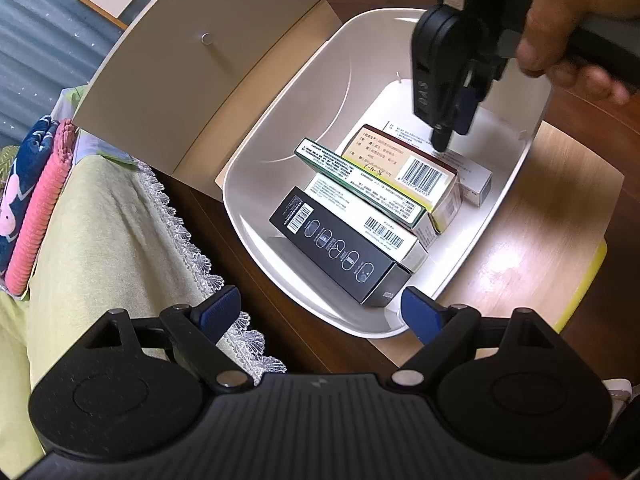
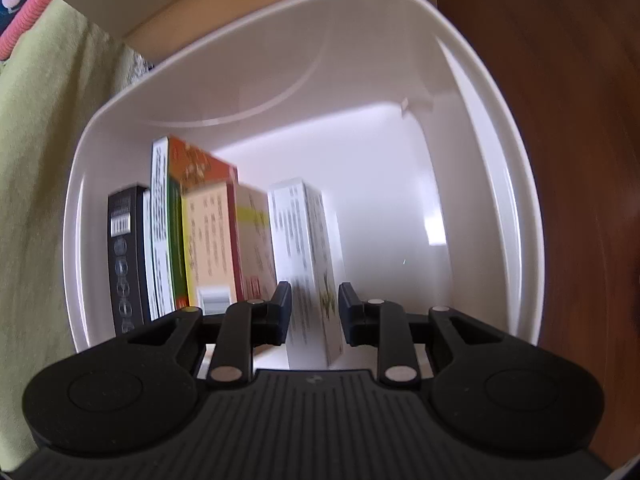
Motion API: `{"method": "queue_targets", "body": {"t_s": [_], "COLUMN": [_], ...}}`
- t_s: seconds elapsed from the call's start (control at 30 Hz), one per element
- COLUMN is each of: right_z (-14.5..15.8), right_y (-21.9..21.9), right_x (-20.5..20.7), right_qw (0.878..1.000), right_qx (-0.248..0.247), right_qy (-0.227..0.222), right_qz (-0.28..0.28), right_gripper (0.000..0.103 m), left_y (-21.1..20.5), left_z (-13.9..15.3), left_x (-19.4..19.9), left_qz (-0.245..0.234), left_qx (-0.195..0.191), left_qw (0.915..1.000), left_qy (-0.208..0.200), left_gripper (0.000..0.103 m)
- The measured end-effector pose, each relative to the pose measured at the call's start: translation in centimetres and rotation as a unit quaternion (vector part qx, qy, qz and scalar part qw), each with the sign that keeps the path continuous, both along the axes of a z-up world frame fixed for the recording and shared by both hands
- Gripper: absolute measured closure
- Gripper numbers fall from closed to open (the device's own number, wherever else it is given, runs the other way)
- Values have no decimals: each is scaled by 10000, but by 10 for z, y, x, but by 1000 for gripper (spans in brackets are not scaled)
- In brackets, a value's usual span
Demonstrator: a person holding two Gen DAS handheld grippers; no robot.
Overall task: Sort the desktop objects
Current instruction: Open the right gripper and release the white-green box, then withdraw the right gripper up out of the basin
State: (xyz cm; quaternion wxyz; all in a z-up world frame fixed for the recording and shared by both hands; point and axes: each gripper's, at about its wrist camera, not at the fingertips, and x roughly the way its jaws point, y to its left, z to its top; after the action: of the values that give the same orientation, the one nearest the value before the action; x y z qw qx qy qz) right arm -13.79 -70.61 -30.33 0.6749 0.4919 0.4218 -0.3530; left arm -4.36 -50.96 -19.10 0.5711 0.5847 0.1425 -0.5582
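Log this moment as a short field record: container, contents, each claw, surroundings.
container: white bin on wooden table
contents: row of boxes on edge, black box at one end, white box at the other
right claw: inside bin, pads either side of white box, contact unclear
left claw: open, empty, at bin rim
surroundings: green cloth
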Motion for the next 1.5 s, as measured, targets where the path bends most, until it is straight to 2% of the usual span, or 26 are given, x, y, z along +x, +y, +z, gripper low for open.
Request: {"method": "queue_targets", "body": {"t_s": [0.13, 0.3, 0.57, 0.7, 0.87, 1.07, 1.13, 1.3, 1.5], "right_z": [-6, -13, -21, -18, -14, 3, 5, 2, 0], "right_y": [7, 16, 23, 22, 21, 14, 8, 0, -13], "right_x": [1, 14, 26, 27, 25, 5, 1, 10, 1], "right_qw": [9985, 9921, 9876, 9884, 9883, 9961, 9978, 9968, 9993], "right_qx": [341, 452, 468, 262, 253, -32, -194, -318, -145], "right_qy": [97, 376, 413, 315, 358, 283, 305, 489, 227], "right_qz": [421, 1111, 1441, 1463, 1458, 834, 557, 539, 258], "right_gripper": [80, 80, 76, 77, 77, 77, 82, 81, 80], "left_y": [1, -1, 2, 1, 2, 3, 3, 3, 2], "left_z": [-3, -5, -10, -11, -12, -13, -13, -10, -9], "left_x": [-2, -3, 0, 0, -1, 0, -1, 1, 4], "left_qz": [-67, -47, -1, 31, 34, 51, 54, 111, 148], "left_qx": [30, 3, 46, 44, 49, 61, 58, 0, -36], "left_qw": [10000, 10000, 10000, 9999, 9999, 9999, 9999, 9998, 9997], "left_qy": [-62, -6, 61, 93, 115, 128, 133, 183, 208], "left_gripper": [14, 14, 14, 14, 14, 14, 14, 14, 14]}}
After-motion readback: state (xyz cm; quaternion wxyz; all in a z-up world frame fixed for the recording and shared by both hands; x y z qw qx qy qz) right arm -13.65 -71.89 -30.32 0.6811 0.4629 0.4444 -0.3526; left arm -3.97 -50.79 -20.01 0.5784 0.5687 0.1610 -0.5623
